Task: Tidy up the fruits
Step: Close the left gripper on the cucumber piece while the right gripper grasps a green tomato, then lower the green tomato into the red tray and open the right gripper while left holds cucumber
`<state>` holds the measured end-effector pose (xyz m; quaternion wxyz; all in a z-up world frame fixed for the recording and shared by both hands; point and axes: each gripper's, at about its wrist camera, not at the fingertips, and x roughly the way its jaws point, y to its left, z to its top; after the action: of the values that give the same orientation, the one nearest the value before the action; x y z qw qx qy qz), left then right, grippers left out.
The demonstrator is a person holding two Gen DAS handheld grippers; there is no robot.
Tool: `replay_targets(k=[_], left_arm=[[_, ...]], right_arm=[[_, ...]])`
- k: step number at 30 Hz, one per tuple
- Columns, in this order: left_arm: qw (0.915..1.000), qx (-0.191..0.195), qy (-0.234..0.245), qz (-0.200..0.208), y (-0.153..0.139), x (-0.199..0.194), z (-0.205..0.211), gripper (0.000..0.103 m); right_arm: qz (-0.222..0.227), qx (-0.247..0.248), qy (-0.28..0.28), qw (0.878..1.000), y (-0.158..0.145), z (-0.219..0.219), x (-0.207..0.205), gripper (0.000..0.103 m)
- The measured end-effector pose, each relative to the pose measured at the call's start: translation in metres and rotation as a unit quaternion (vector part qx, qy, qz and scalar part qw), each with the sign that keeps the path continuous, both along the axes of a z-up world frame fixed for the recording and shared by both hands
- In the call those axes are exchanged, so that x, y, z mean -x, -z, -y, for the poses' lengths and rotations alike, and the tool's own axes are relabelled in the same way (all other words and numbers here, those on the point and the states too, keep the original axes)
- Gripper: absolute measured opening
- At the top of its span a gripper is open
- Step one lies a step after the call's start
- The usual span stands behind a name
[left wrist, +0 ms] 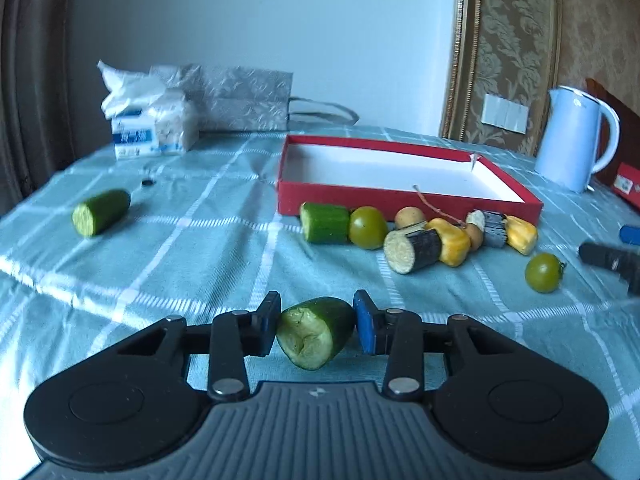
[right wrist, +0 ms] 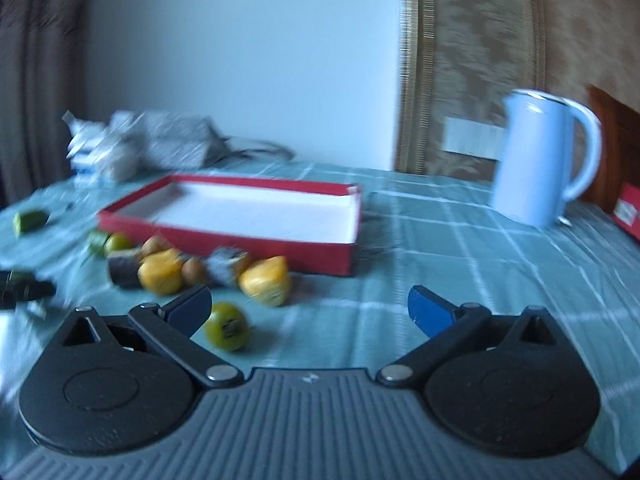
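My left gripper (left wrist: 316,326) is shut on a green cucumber piece (left wrist: 316,332), held just above the cloth. A red tray (left wrist: 408,202) with a white floor lies ahead. In front of it lies a row of fruit: a cucumber piece (left wrist: 325,223), a green tomato (left wrist: 368,227), a dark sugarcane piece (left wrist: 412,250) and yellow pieces (left wrist: 450,242). A lone green tomato (left wrist: 543,273) lies to the right and another cucumber piece (left wrist: 100,213) far left. My right gripper (right wrist: 310,312) is open and empty, with a green tomato (right wrist: 227,331) by its left finger. The red tray (right wrist: 240,236) is ahead of it.
A white kettle (left wrist: 572,140) stands at the right behind the tray; it also shows in the right wrist view (right wrist: 540,164). A tissue pack (left wrist: 152,128) and a grey bag (left wrist: 244,100) sit at the back left. The table carries a teal checked cloth (left wrist: 192,264).
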<state>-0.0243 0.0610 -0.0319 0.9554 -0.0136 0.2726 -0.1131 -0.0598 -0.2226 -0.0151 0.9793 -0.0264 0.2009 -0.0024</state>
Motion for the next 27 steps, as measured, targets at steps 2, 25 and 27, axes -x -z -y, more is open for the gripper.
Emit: replay_targets(k=[2,25,27], left_arm=[[1.0000,0.009,-0.002,0.000,0.000,-0.001,-0.003,0.038],[0.9997,0.019,0.013,-0.006,0.003,-0.002,-0.005,0.039],[0.9997,0.022,0.014,-0.006,0.003,-0.002,-0.006,0.039]], right_arm=[[-0.007,0.017,-0.016,1.000,0.003,-0.010,-0.005,0.103],[-0.101,-0.008,-0.061,0.993,0.019,-0.030,-0.045,0.031],[-0.094,-0.015,-0.057,0.994,0.018,-0.029,-0.042,0.031]])
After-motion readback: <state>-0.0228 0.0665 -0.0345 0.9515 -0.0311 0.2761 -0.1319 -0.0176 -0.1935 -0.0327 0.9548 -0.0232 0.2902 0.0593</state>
